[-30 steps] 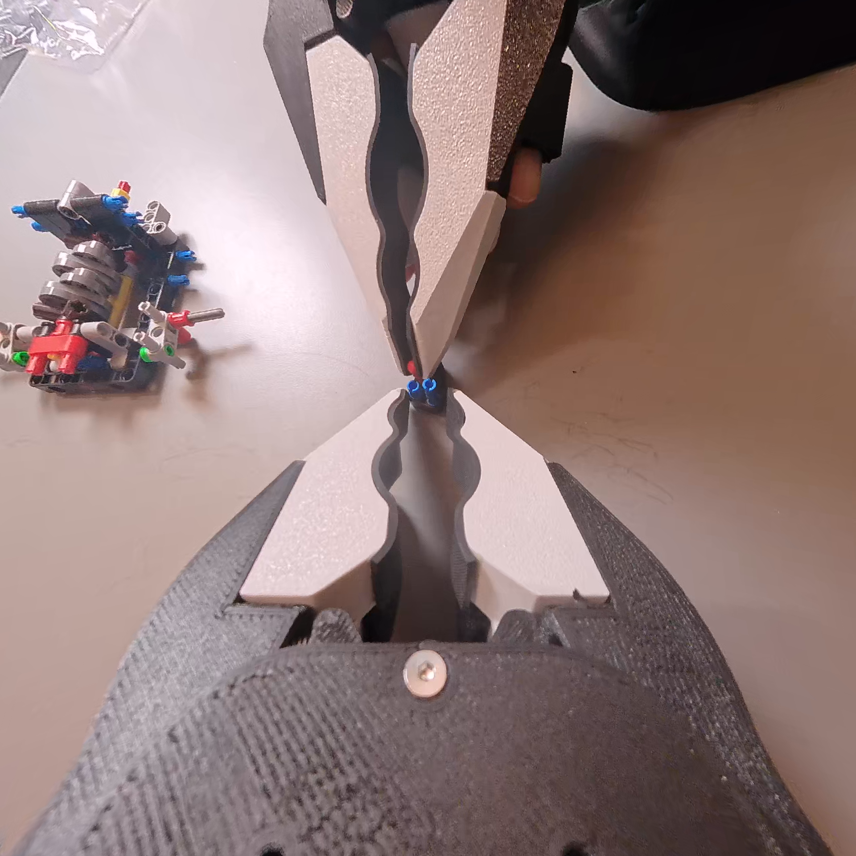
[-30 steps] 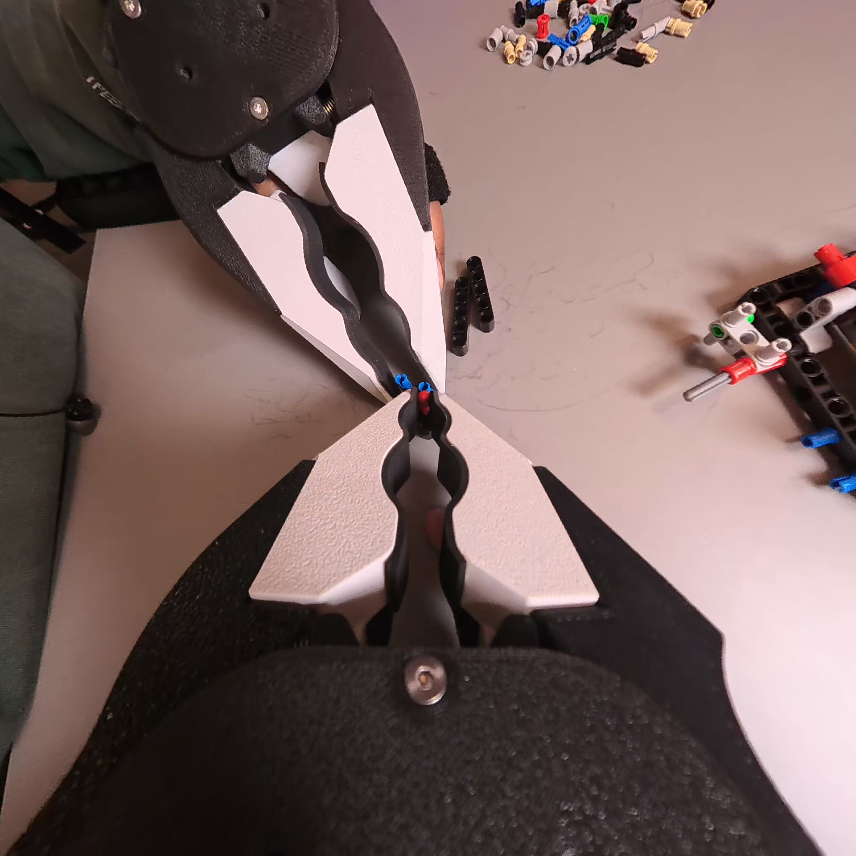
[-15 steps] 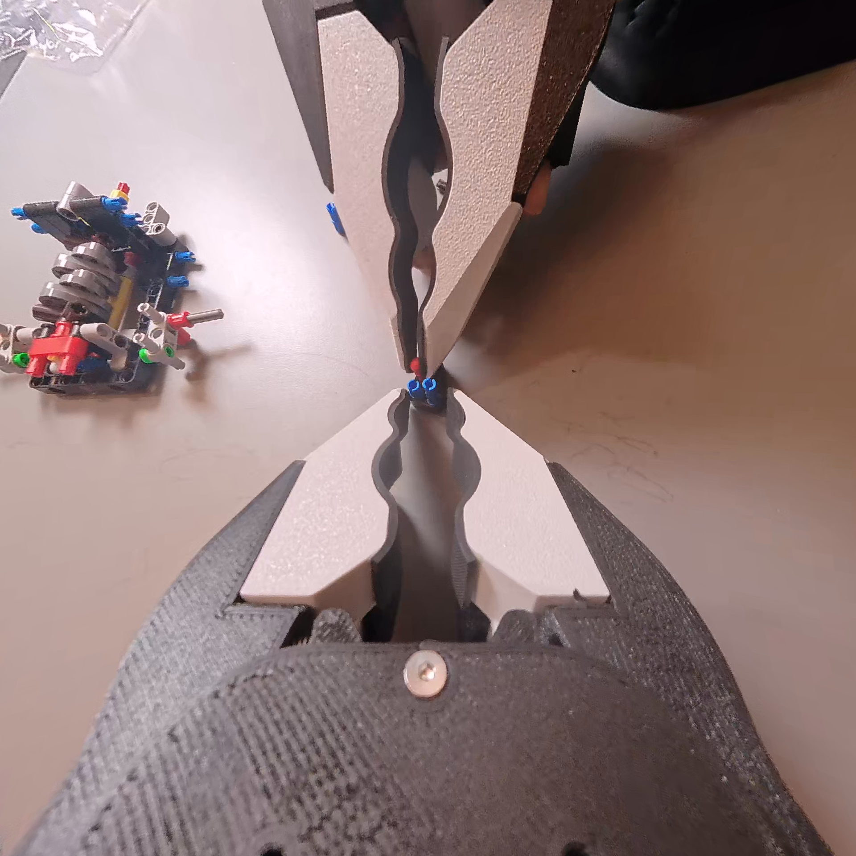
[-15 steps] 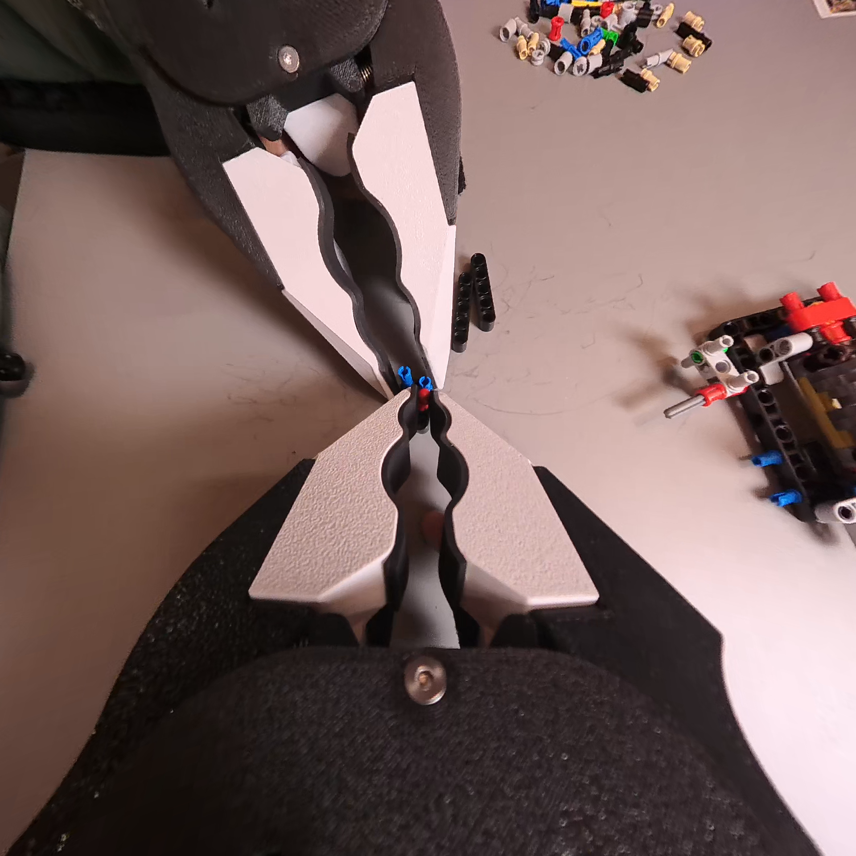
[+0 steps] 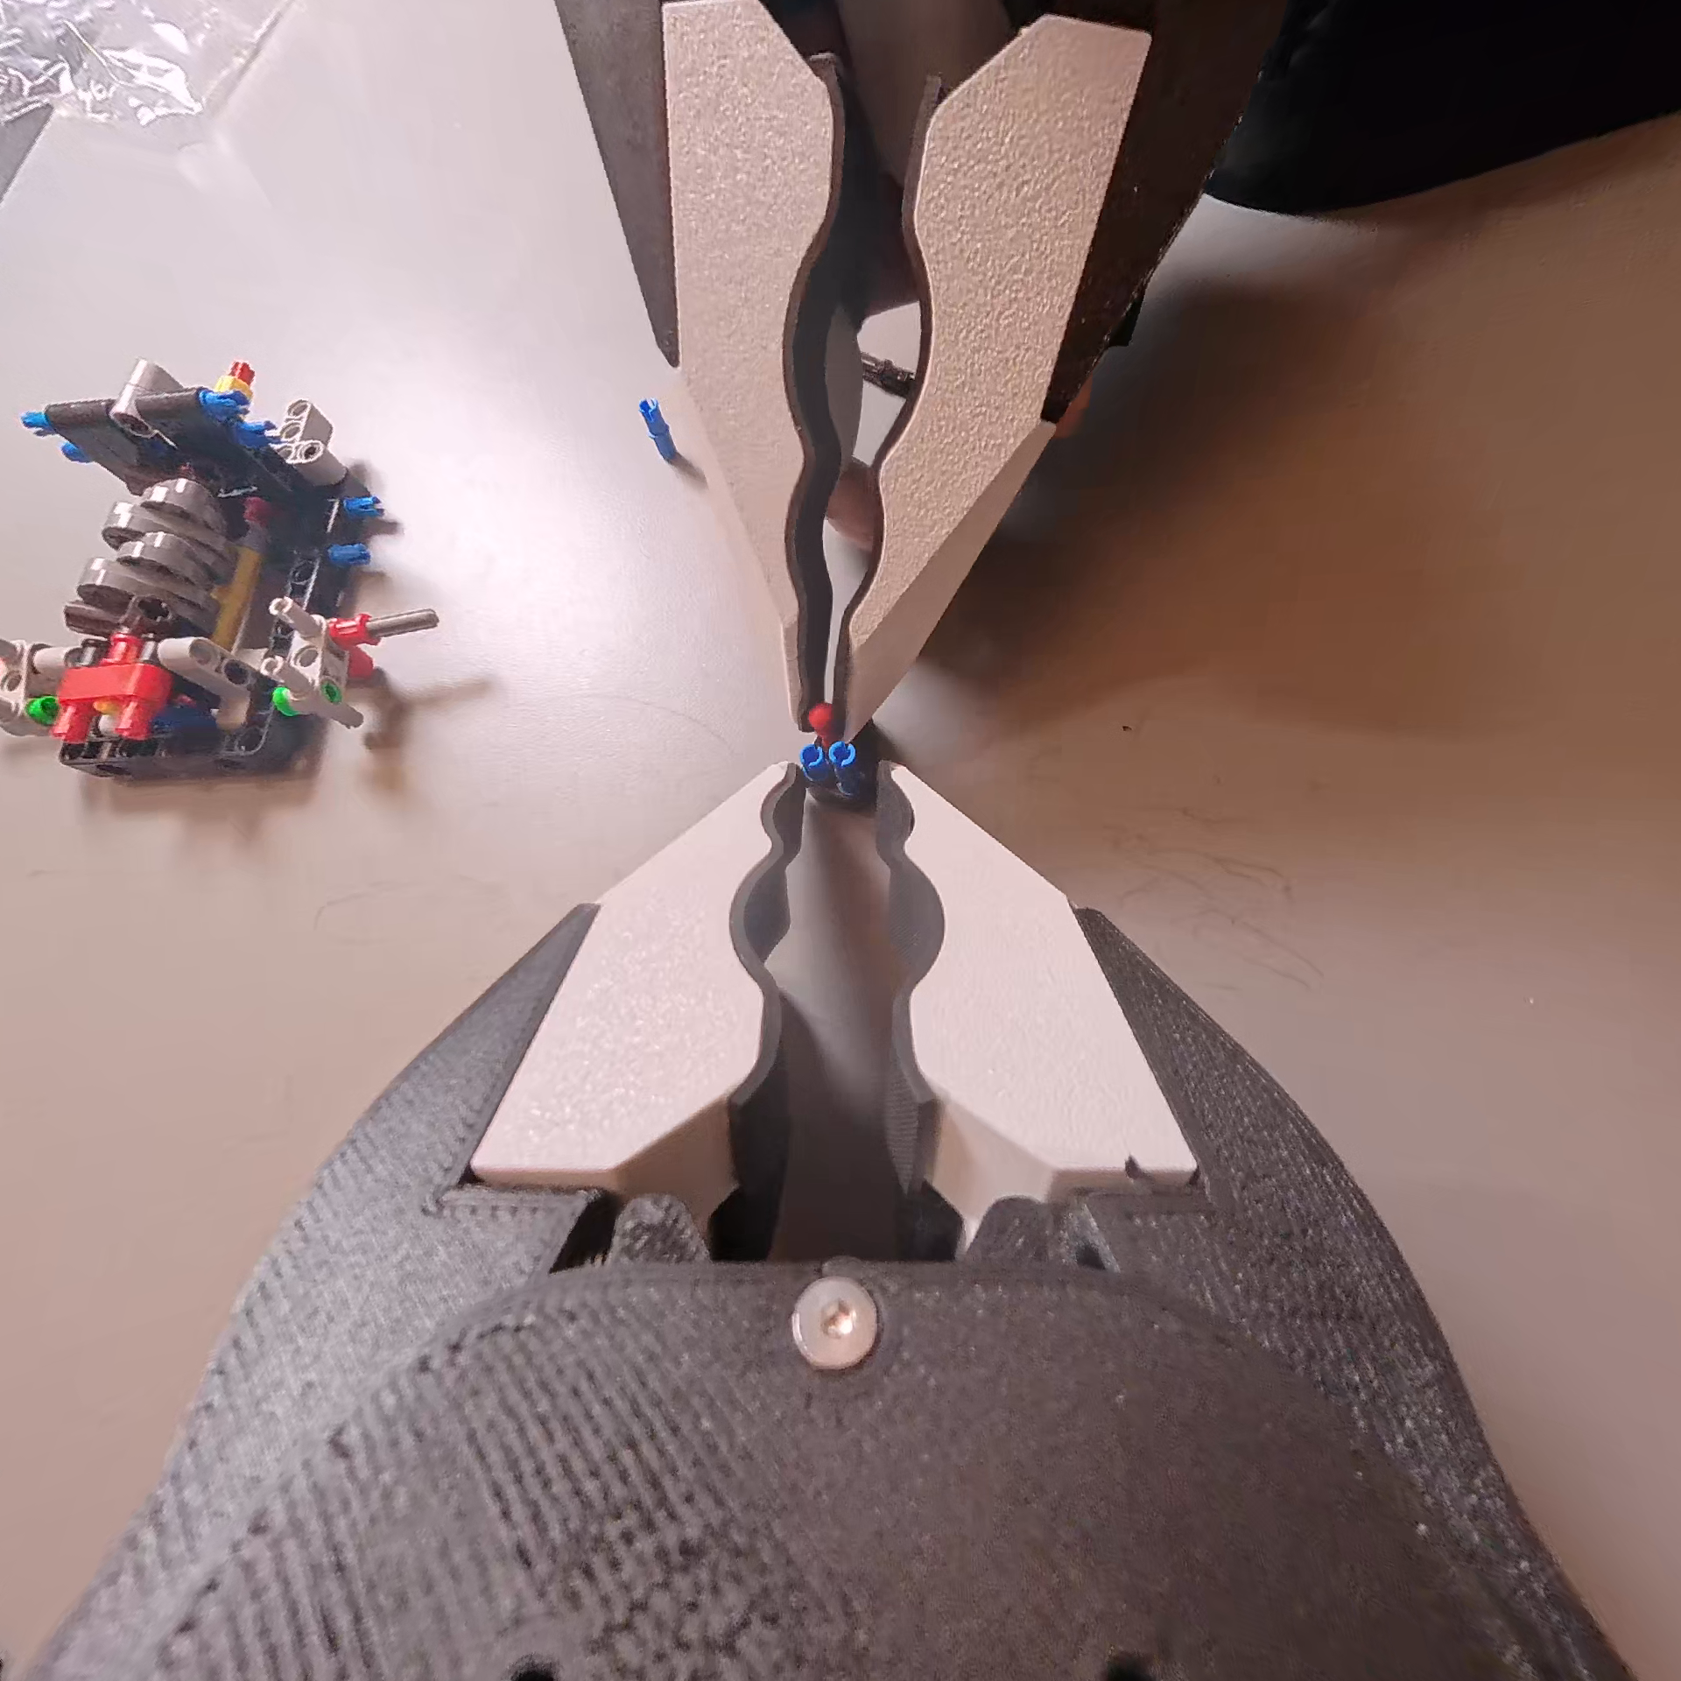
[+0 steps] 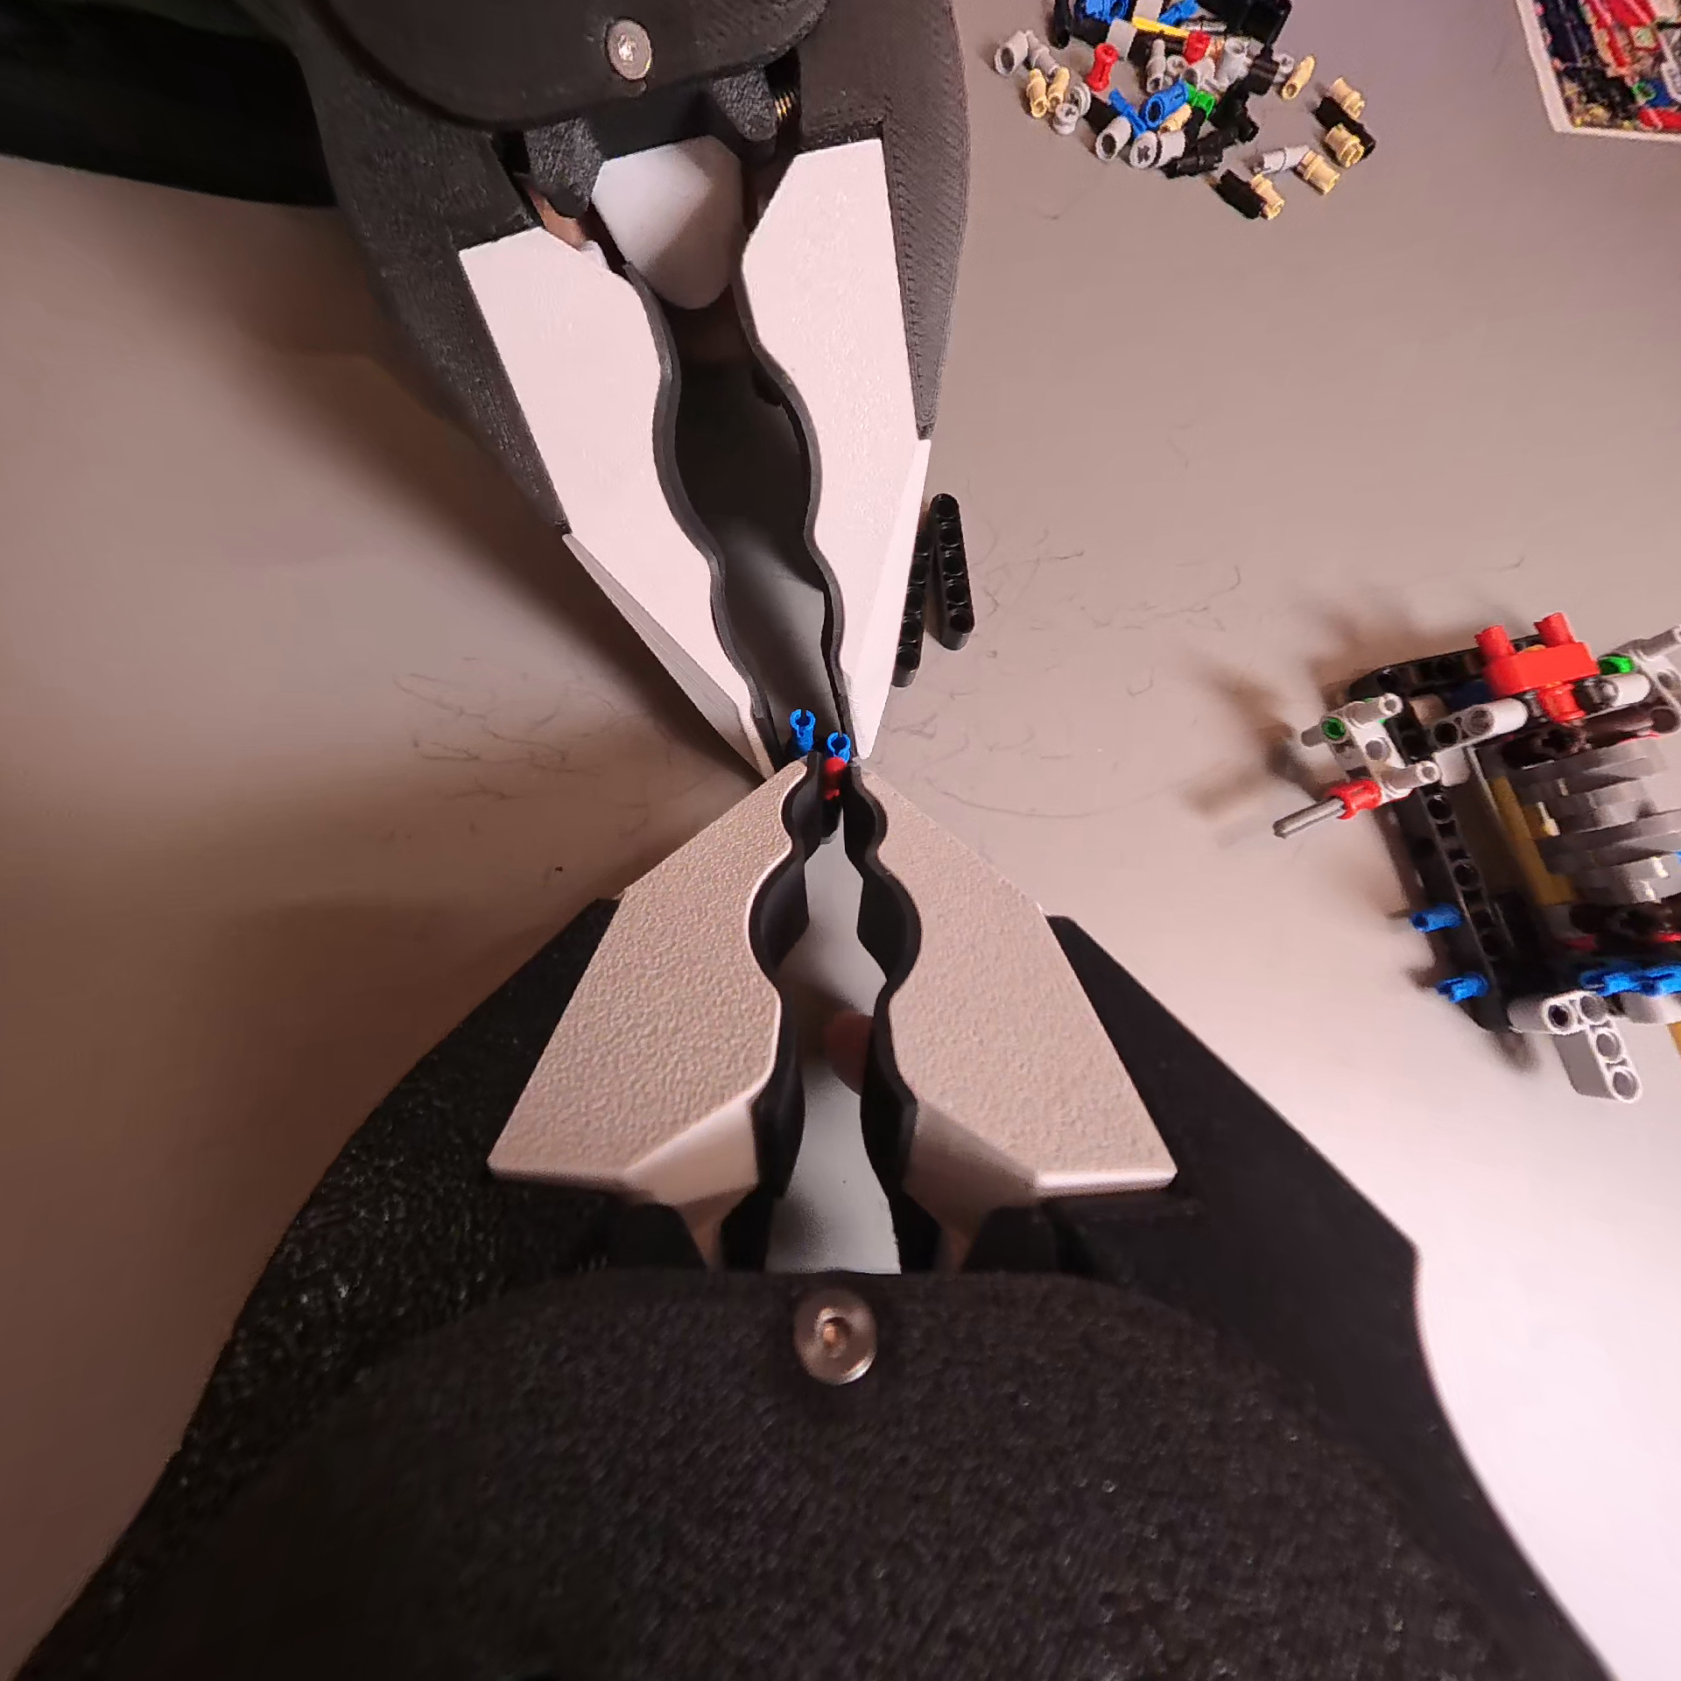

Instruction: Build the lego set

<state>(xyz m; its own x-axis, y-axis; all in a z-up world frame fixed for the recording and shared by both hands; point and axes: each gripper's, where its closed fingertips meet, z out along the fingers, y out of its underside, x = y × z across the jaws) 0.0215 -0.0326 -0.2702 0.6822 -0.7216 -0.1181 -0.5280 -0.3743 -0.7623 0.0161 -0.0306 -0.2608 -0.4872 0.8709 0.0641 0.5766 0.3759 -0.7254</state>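
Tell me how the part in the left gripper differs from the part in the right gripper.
The left gripper pinches a black piece with two blue pins; the right gripper pinches a single red pin. The blue pins stand side by side, tips towards the right gripper; the red pin points back at them, and the two parts nearly meet. The black piece is mostly hidden between the fingers; the red pin shows just its tip. Both are small, gripped at the fingertips above the table.
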